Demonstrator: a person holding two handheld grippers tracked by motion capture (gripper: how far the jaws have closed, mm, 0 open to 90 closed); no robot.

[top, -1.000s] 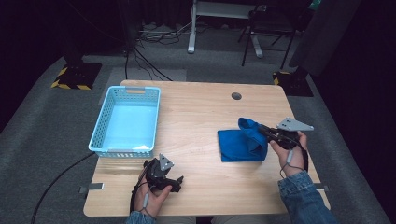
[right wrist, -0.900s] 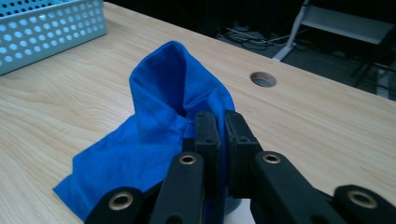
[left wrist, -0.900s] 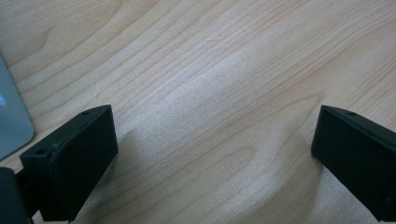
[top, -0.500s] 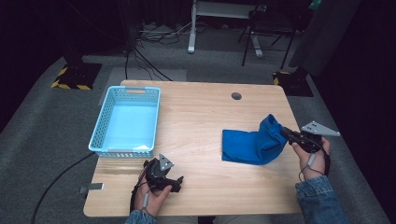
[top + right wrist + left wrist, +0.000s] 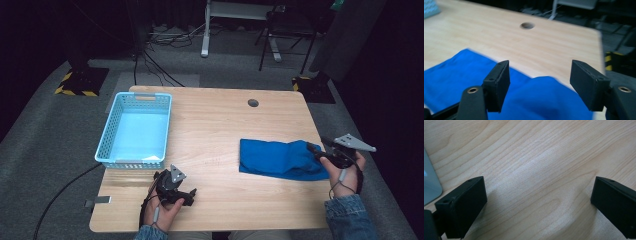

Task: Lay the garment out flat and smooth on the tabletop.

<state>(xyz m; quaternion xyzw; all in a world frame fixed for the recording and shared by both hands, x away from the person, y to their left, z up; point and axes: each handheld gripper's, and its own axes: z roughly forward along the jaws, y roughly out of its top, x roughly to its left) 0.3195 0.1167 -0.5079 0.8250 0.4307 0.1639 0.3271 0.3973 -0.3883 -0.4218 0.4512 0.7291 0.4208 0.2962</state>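
right gripper: jaws apart, empty, hovering at the blue cloth's near edge; cloth spread flat just ahead, seemingly let go to lie open. left gripper: jaws wide, idle on bare table, basket beyond.

Ahead of the left tool, its 2 jaws stand wide over bare table, nothing between them; the blue basket lies beyond it, to its left. Under the right tool, the blue cloth covers the table; past it, open wood runs to a cable hole.
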